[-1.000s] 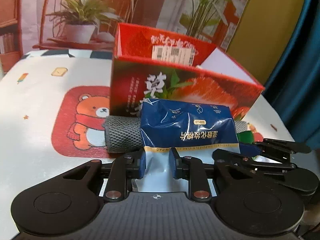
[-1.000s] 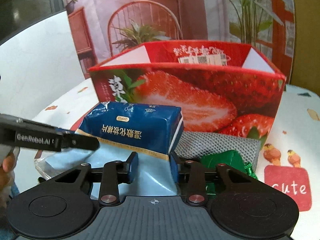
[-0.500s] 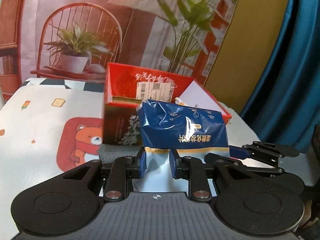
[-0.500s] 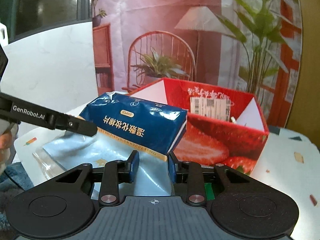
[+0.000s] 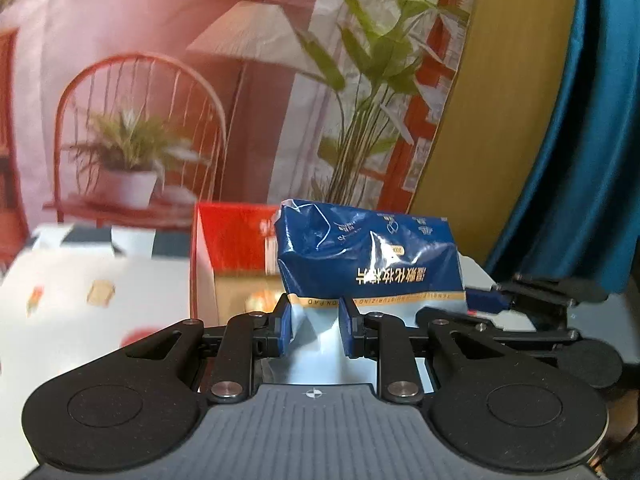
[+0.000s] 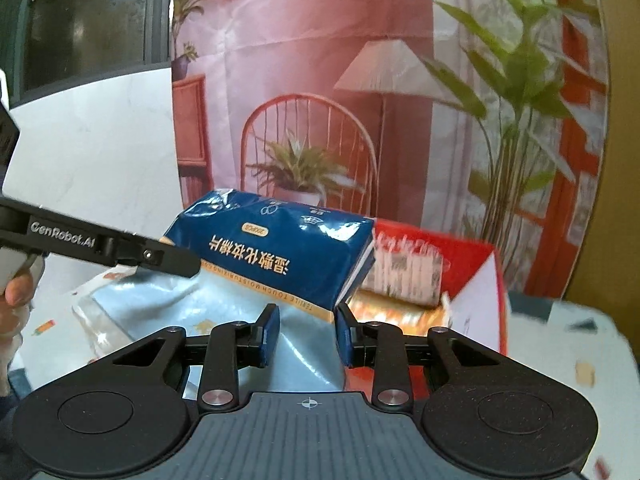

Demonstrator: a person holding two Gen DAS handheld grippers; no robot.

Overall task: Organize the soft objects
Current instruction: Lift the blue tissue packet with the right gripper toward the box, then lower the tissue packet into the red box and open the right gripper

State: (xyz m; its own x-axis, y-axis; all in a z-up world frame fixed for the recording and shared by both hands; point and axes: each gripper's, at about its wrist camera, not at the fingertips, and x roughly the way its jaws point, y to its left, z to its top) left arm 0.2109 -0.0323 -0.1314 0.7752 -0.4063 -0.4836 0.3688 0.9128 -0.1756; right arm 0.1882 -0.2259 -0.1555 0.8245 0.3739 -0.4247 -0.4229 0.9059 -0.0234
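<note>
Now, step: carrying the blue pack (image 5: 370, 256) toward the red box (image 5: 230, 248), by my judgement
Left gripper (image 5: 315, 324): pinching the pack's pale lower flap, centre frame
Right gripper (image 6: 306, 334): fingers either side of the same flap; grip likely, contact unclear
Pack: aloft, in front of the box, mid-frame
Next: bring it over the box opening (image 6: 424, 276), lower, then release both together
</note>
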